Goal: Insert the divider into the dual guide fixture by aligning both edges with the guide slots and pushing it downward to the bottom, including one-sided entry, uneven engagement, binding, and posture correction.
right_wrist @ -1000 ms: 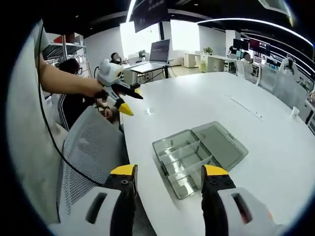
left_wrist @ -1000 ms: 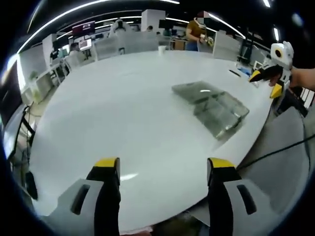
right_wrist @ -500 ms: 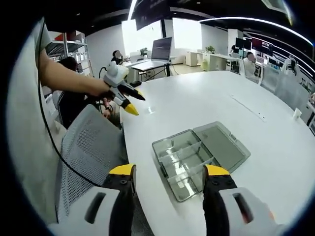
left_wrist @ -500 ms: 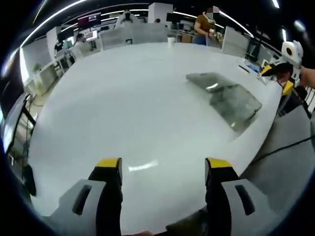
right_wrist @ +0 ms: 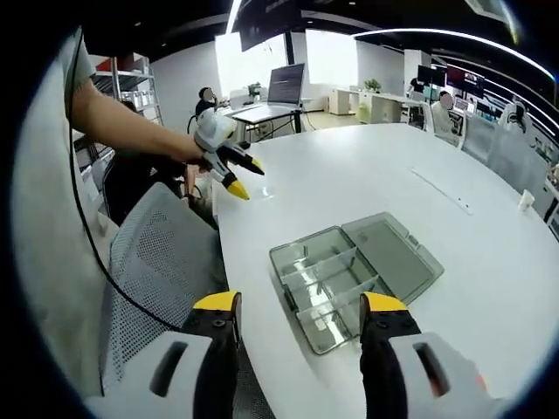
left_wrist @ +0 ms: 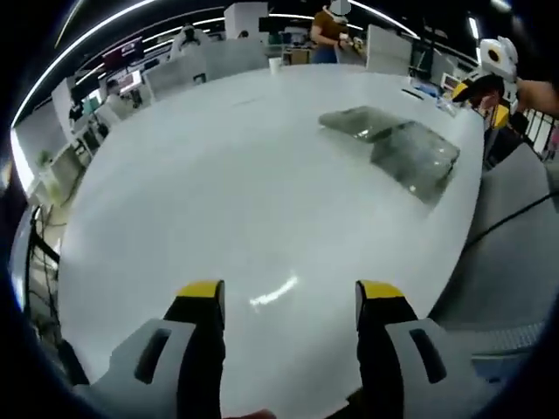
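**Both grippers held off the clear box**

We hold the left gripper (left_wrist: 284,305) low over the bare white table (left_wrist: 201,192), jaws wide and empty. Our right gripper (right_wrist: 301,310) hangs at the table's edge, jaws spread, gripping nothing. The clear plastic box (right_wrist: 349,266) lies open on the table just past the right jaws, lid flat beside it, and well apart from the left ones. Dividers stand inside; we cannot tell which slots they sit in
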The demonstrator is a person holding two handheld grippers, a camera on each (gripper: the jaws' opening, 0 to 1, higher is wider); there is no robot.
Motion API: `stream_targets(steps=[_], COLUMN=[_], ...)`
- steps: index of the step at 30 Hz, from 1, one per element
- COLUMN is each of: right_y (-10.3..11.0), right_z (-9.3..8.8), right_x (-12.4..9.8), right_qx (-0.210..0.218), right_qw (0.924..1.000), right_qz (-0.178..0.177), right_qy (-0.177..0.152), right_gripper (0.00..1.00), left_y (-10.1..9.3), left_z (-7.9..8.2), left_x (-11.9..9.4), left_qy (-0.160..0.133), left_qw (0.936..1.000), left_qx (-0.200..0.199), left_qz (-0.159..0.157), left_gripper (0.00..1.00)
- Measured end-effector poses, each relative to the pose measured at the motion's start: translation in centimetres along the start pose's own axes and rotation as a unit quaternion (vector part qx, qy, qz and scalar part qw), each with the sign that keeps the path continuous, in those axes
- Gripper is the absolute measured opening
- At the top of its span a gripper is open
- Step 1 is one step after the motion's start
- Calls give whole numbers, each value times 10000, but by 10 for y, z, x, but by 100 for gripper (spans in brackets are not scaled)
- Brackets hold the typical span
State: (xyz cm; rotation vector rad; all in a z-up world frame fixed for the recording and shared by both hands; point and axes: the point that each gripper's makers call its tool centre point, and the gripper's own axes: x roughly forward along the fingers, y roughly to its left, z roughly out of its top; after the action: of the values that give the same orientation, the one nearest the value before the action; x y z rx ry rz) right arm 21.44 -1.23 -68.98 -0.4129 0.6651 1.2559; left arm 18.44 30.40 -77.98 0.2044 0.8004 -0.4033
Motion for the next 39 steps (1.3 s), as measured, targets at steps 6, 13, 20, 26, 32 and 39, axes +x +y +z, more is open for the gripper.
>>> stream_targets(steps=[6, 13, 20, 26, 32, 39], right_y=[0, -2, -2, -3, -4, -6], right_z=[-2, -3, -5, -5, -5, -8], right_x=[-1, 1, 1, 0, -3, -5], right_qx=[24, 33, -2, -40, -58, -50], right_qw=[10000, 10000, 9999, 9999, 9998, 9997], right_qz=[-10, -28, -26, -23, -33, -54], right_qy=[12, 44, 107, 133, 161, 215], right_gripper=[52, 52, 53, 55, 56, 56], left_y=[2, 2, 0, 1, 5, 10], left_z=[-2, 3, -2, -10, -7, -3], left_x=[2, 4, 5, 6, 10, 18], left_qy=[121, 114, 279, 505, 645, 819], left_qw=[9989, 9975, 9936, 9823, 9709, 9580], left_qx=[418, 605, 964, 1607, 2064, 2450], left_qz=[-186, -352, -520, -822, -1033, -1243], left_gripper=[57, 56, 56, 55, 51, 48])
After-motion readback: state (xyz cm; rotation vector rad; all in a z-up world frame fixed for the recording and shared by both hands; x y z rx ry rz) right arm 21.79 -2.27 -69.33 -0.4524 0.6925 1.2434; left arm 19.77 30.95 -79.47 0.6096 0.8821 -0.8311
